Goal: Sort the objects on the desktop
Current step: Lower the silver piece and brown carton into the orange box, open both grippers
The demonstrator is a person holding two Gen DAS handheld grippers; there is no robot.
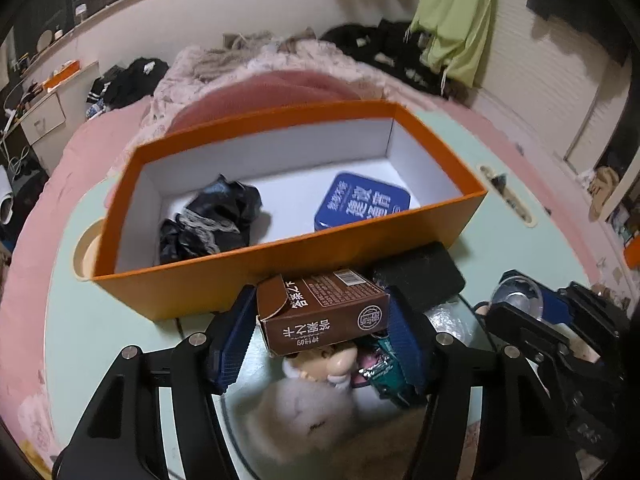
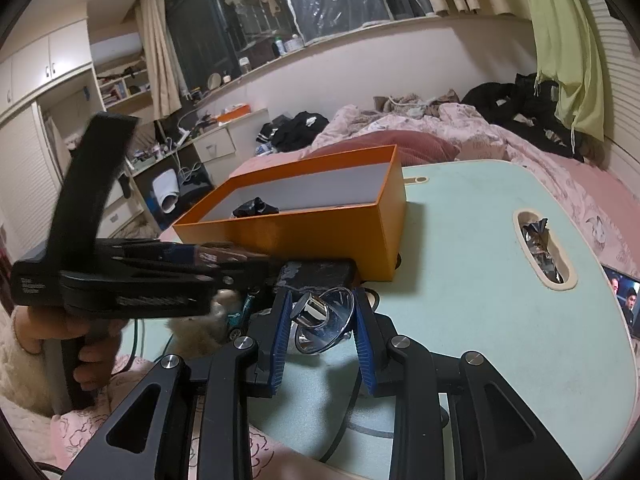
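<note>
While two items lie in one orange box (image 1: 224,288), each hand-held gripper grips one thing.

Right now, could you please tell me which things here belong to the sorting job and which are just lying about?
Part of the job:
- orange box
- blue tin and black bag inside it
- brown carton in the left tongs
- shiny reflector in the right tongs
- black case
- plush toy

Lying about:
- green garment
- dark clothes on the bed
- pink quilt
</note>
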